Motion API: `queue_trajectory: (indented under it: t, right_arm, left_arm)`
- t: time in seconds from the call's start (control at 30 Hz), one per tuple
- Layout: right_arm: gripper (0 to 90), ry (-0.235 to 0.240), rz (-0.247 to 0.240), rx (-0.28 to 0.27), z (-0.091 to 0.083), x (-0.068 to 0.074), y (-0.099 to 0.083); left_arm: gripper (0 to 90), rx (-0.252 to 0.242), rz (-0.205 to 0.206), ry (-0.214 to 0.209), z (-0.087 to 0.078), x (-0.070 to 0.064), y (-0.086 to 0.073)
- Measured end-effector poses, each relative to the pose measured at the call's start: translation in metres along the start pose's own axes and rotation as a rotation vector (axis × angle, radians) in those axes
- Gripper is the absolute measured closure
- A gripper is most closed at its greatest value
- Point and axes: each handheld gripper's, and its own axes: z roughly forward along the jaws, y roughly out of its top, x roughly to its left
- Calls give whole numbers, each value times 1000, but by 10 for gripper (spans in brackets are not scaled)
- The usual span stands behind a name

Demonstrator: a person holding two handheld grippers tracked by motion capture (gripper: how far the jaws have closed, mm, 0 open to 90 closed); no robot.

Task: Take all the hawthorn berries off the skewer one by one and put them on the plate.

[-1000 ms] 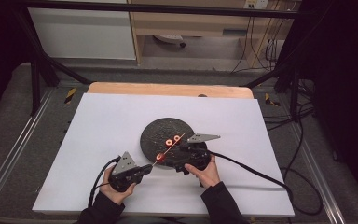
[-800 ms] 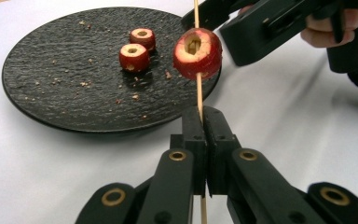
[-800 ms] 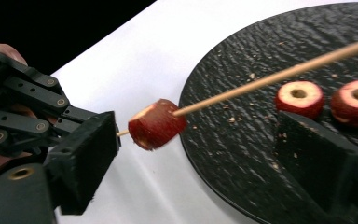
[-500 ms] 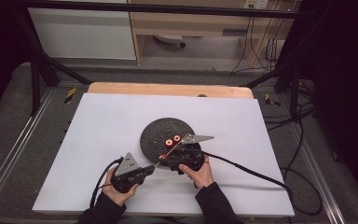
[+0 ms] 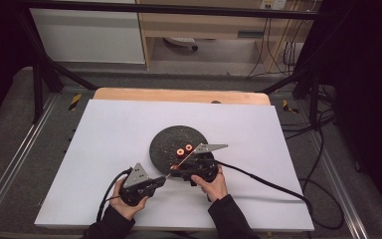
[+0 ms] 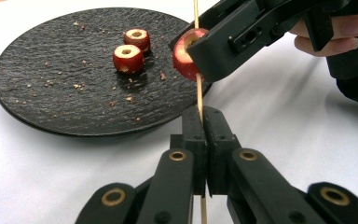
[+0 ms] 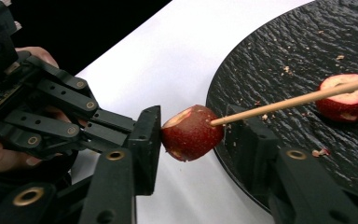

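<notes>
Both hands have drifted a little toward the near table edge since the earlier frames, and the skewered piece now sits just off the plate rim instead of over it. Left claw (image 6: 203,135) is clamped tight on the thin bamboo skewer (image 6: 198,95), jaws pressed together with the stick rising between them. Right claw (image 7: 193,135) pinches the small red cored fruit piece (image 7: 191,132) from both sides, with the skewer already entering through its core hole, so threading is under way. Fruit is at the near rim of the round black slate plate (image 5: 165,144), just outside it, above the white table (image 5: 104,139). To do it well, I'd keep the skewer axis lined up with the core and push the fruit along the stick in a straight line; any tilt risks splitting the flesh or bending the stick. Grip on the fruit should stay light, it looks soft. Two more red cored fruit pieces (image 6: 128,58) wait on the plate, past the skewered one, near each other, with crumbs scattered around. The plate rim is close under the right claw's far jaw and could get knocked; the right claw's cable trails away from the plate, out of the way.
</notes>
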Motion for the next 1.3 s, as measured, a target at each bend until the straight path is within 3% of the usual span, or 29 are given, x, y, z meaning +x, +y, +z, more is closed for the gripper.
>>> queue_trajectory:
  t: [0.73, 1.3]
  right_arm:
    - [611, 14, 7, -12, -7, -1, 8]
    - [612, -39, 6, -40, -24, -8, 27]
  left_arm:
    - [881, -32, 1, -2, -5, 0, 2]
    - [881, -50, 0, 4, -12, 3, 2]
